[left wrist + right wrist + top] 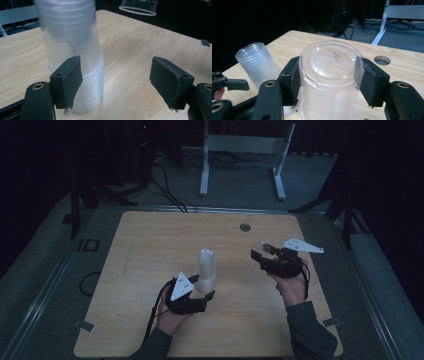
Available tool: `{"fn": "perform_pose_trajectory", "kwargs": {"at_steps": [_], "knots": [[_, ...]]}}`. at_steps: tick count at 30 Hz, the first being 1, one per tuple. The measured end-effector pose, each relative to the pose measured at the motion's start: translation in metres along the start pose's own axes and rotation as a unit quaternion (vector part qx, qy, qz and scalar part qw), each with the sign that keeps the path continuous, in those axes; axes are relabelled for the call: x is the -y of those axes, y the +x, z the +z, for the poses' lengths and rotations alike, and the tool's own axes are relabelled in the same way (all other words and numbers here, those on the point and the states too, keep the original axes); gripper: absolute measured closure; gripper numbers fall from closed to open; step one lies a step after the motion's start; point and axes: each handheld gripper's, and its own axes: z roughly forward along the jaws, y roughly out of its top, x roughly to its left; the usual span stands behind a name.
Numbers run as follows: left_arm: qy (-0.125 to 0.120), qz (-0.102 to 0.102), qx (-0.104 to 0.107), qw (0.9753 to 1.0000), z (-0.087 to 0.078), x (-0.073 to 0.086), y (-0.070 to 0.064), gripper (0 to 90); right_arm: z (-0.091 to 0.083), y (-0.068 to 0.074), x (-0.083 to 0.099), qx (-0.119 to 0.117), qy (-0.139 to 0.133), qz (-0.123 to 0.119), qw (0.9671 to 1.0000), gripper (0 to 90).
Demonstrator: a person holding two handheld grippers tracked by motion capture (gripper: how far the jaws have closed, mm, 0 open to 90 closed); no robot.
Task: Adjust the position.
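Observation:
A stack of clear plastic cups [206,269] stands upside down near the middle of the wooden table [150,250]. My left gripper [202,290] is at the foot of the stack, open. In the left gripper view the stack [75,50] rises just behind the left pad [71,77], and nothing sits in the gap of the left gripper [117,80]. My right gripper [261,254] hovers to the right, shut on a single clear cup [264,247]. In the right gripper view that cup [330,65] is clamped between both pads with its base towards the camera, and the stack [258,62] stands at the left.
A round cable hole [245,227] lies in the table's far side. A white desk frame [245,150] and loose cables [165,185] are on the floor beyond the far edge. Bare wood stretches left of the stack and along the front edge.

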Motion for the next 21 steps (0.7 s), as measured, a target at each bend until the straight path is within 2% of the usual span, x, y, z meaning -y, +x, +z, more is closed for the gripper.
{"fn": "perform_pose_trajectory", "kwargs": {"at_steps": [7,12,21], "knots": [[0.0,0.015,0.018,0.9997,0.007,-0.007,-0.009,25.4,0.0,-0.002,0.006,-0.001,0.003,0.006,1.0,40.3],[-0.005,0.011,0.035,0.9993,0.011,-0.012,-0.012,25.4,0.0,-0.003,0.012,-0.003,0.006,0.015,0.9999,40.5],[-0.004,0.02,0.046,0.9987,0.02,-0.02,-0.015,29.9,0.001,-0.003,0.021,-0.008,0.011,0.022,0.9997,40.6]]}}
